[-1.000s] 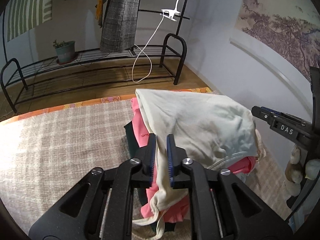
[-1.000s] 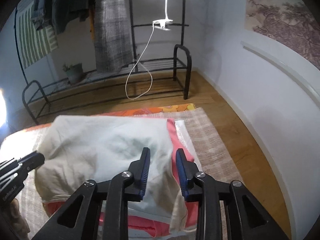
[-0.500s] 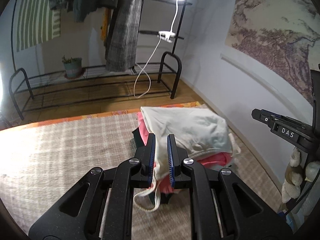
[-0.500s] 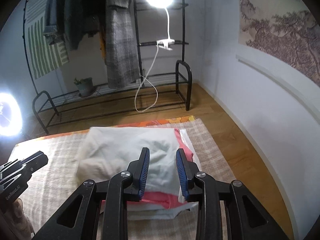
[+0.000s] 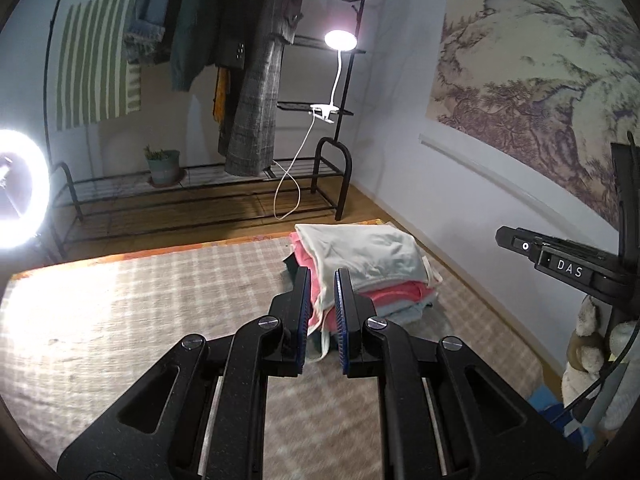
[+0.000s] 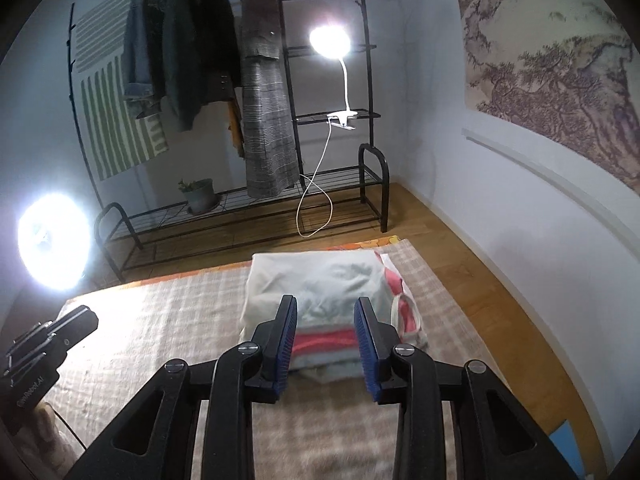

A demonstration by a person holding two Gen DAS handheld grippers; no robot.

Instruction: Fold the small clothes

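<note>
Stack of folded clothes (image 6: pixel 320 304), cream garment (image 5: pixel 364 252) uppermost over pink and pale layers, on the checked woven blanket (image 5: pixel 140 300) near its far right corner. Left gripper (image 5: pixel 322 312): jaws narrowly parted, empty; this view alone shows a dark garment edge behind the stack. Right gripper (image 6: pixel 326 336): jaws wide, empty. Beyond: black metal rack (image 6: pixel 240 208), potted plant (image 6: pixel 198 196), clip lamp (image 6: pixel 330 42).
</note>
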